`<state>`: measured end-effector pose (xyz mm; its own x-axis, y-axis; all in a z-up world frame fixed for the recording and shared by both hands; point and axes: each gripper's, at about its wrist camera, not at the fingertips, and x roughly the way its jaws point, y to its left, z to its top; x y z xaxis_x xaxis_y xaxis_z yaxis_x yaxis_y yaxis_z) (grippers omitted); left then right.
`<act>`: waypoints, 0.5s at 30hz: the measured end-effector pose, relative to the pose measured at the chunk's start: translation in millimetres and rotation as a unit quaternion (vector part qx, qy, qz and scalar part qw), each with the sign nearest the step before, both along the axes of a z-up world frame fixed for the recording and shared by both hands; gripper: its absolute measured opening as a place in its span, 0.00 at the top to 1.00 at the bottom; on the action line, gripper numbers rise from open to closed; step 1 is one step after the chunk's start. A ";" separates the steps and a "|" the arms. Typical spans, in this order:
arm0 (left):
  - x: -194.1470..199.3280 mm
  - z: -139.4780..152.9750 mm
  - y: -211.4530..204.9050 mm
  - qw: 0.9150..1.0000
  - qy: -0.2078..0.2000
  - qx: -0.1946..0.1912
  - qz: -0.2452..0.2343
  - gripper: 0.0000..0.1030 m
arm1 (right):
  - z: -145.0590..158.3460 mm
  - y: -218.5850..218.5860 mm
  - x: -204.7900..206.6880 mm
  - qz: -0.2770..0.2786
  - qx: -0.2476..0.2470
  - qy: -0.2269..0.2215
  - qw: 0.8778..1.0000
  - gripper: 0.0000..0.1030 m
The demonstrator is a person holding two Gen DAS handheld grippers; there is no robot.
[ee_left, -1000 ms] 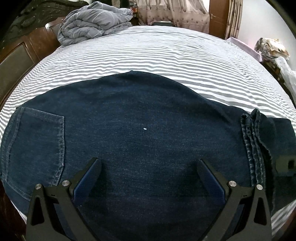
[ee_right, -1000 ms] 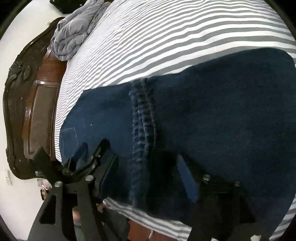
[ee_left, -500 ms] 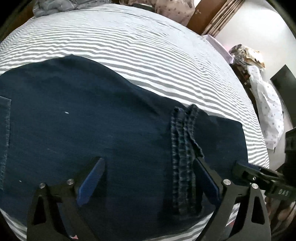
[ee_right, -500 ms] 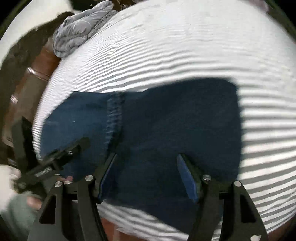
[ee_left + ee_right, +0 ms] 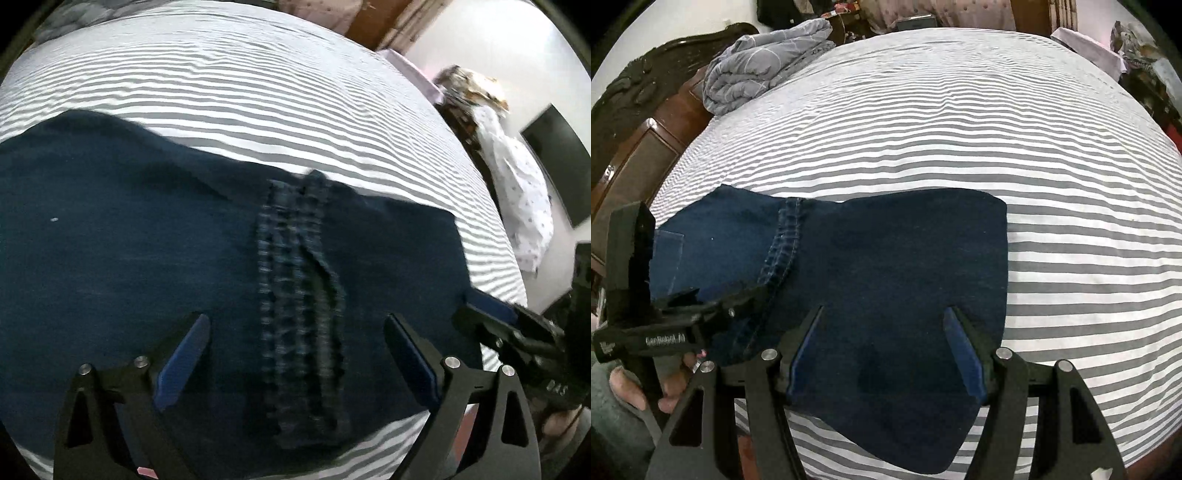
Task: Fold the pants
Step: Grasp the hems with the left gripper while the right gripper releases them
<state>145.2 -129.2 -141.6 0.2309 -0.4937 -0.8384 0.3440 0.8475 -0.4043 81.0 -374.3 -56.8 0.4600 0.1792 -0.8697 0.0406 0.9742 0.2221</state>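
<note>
Where pants [image 5: 886, 266] lie, striped bed [image 5: 960, 129], carved headboard [image 5: 635, 110].

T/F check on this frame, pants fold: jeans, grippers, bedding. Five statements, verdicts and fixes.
1. The jeans lie on a striped sheet. True.
2. The right gripper is clamped on denim. False: its jaws stand apart with nothing pinched.
3. The hem band lies between the fingers of the left gripper. True.
4. The grey quilt covers the jeans. False: it sits bunched by the headboard.
5. The jeans hang off a chair. False: they lie flat on the bed.
</note>
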 end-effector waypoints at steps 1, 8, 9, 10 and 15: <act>-0.7 -0.9 -4.0 1.000 -0.002 0.002 -0.003 0.08 | 0.5 -1.6 -0.2 -0.002 0.002 -0.002 1.000 0.39; 1.3 -3.0 -6.0 1.000 -0.012 0.000 0.006 0.43 | 9.6 -16.6 -7.3 -0.020 0.006 -0.017 1.000 0.39; 2.5 -3.0 -5.5 1.000 -0.010 0.001 0.009 0.48 | 10.6 -18.6 -8.2 -0.024 0.006 -0.019 1.000 0.39; 3.8 -3.9 -4.6 1.000 -0.004 -0.002 0.012 0.52 | 12.0 -22.1 -9.6 -0.029 0.007 -0.023 0.999 0.39; 4.8 -1.6 2.9 1.000 0.004 -0.016 0.022 0.70 | 9.4 -34.7 -11.9 -0.051 0.026 -0.018 0.998 0.39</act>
